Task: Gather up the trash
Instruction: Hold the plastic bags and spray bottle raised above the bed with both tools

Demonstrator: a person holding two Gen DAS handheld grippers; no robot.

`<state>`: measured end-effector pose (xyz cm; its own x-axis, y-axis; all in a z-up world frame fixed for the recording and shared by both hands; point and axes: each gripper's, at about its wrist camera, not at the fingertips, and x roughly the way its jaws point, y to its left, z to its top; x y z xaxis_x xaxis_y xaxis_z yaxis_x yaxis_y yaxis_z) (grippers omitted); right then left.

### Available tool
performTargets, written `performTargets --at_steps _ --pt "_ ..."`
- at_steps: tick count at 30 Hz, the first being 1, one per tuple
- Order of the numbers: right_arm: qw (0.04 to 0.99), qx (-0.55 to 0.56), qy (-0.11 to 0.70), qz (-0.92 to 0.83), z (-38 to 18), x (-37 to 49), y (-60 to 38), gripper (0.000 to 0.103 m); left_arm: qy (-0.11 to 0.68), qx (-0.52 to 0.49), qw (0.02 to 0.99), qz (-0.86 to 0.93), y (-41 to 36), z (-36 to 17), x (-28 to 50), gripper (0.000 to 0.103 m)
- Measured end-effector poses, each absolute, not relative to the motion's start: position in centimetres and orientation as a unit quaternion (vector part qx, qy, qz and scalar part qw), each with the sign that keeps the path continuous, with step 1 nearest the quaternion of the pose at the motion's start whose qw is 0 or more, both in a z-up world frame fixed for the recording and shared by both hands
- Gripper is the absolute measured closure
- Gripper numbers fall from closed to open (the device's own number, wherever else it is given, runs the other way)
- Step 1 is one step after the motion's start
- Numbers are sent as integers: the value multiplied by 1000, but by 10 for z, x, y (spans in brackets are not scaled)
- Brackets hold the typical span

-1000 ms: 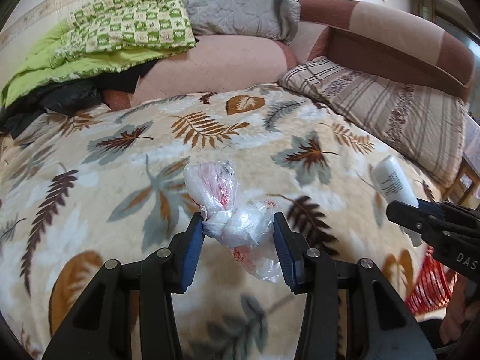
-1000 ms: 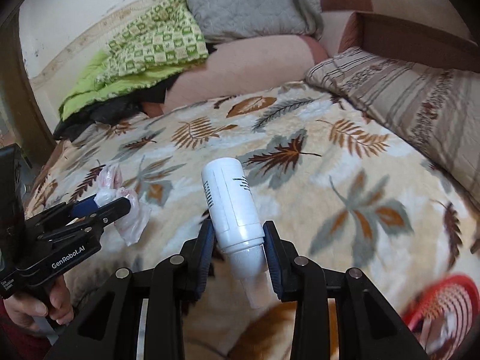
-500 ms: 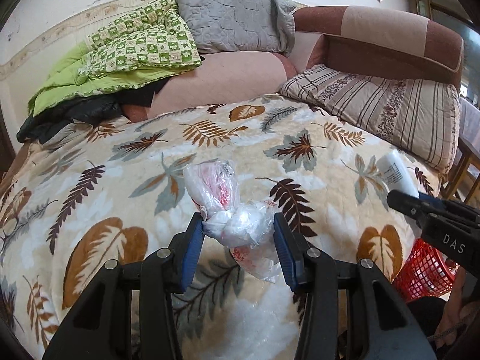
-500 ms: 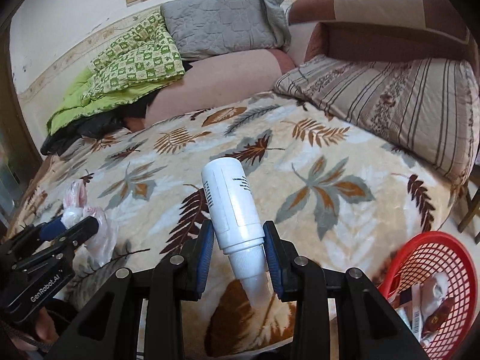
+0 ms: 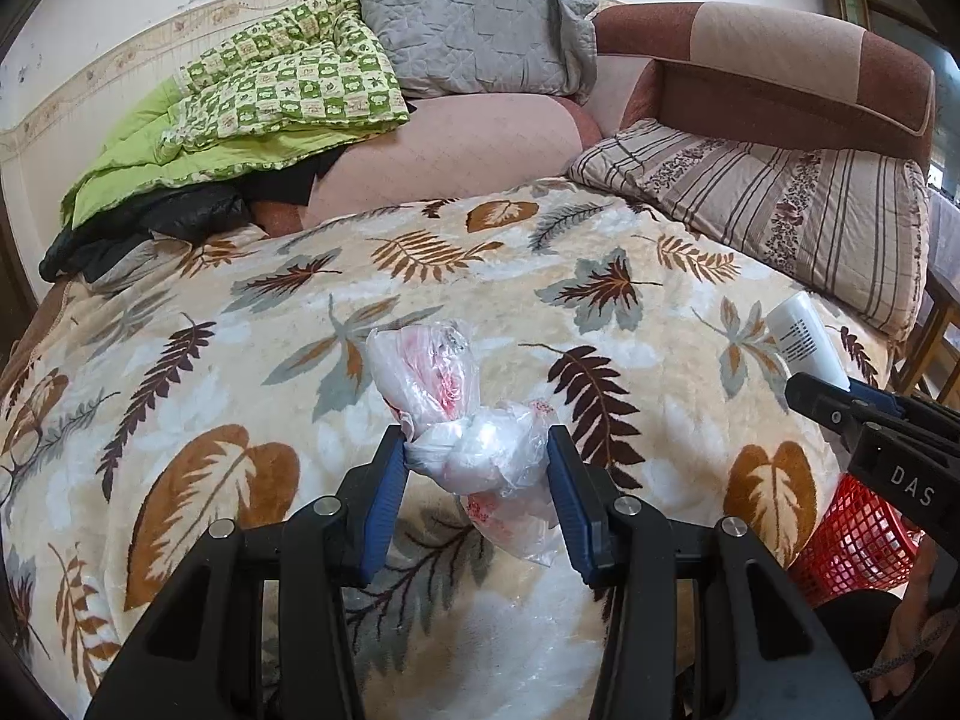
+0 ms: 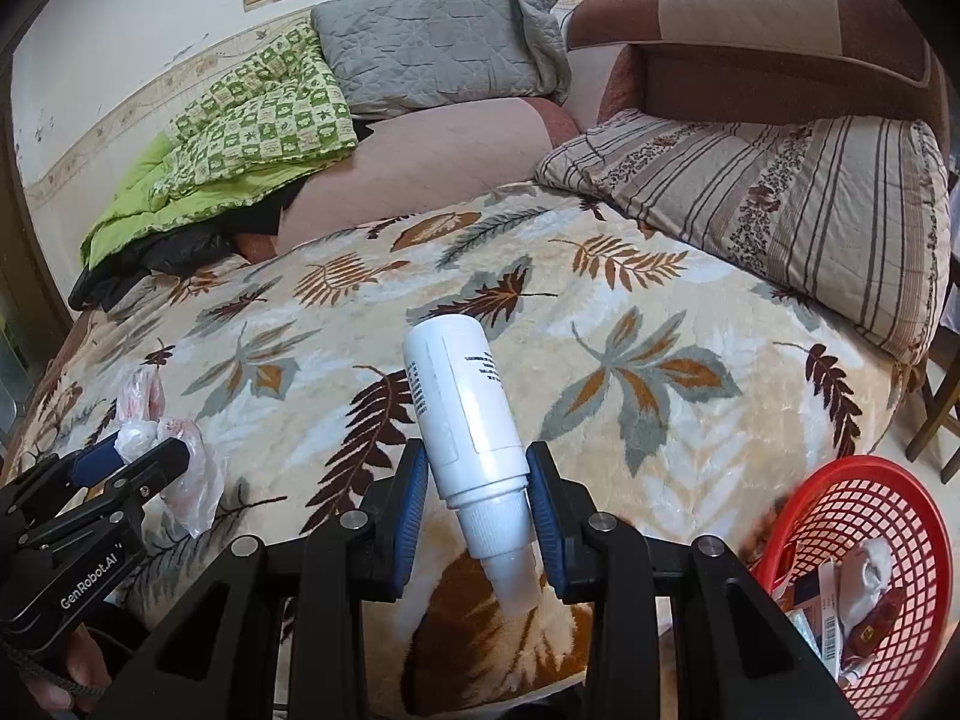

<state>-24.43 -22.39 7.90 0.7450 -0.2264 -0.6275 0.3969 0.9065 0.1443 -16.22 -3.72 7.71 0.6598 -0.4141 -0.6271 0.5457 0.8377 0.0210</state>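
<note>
My left gripper (image 5: 477,462) is shut on a crumpled clear plastic bag (image 5: 462,420) with red print, held above the leaf-patterned blanket (image 5: 240,372). In the right wrist view the same bag (image 6: 180,462) hangs from the left gripper (image 6: 135,450) at the left edge. My right gripper (image 6: 477,480) is shut on a white plastic bottle (image 6: 462,414), cap end toward the camera. That bottle (image 5: 804,339) also shows at the right of the left wrist view. A red mesh basket (image 6: 888,492) holding several wrappers stands on the floor at lower right.
The bed carries a striped pillow (image 6: 798,204), a grey quilted pillow (image 5: 480,30), a green checked quilt (image 5: 270,96) and dark clothing (image 5: 138,228) at the back. A brown headboard cushion (image 5: 780,72) lies behind. The basket's rim (image 5: 858,534) peeks past the bed's right edge.
Both grippers have pulled back and up from the bed with their loads still held. More of the blanket and the red basket have come into view.
</note>
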Motion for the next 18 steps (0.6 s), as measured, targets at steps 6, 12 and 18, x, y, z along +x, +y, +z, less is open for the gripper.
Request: performTargets --at_steps 6,12,18 --pt "924 133 316 -170 79 -243 -224 67 319 103 904 -264 -36 76 -157 58" --pt "924 132 317 -169 78 -243 -223 67 322 106 903 -264 -36 74 -154 58" --pt "925 130 315 -169 78 -243 -223 67 322 109 902 -265 -38 72 -154 58"
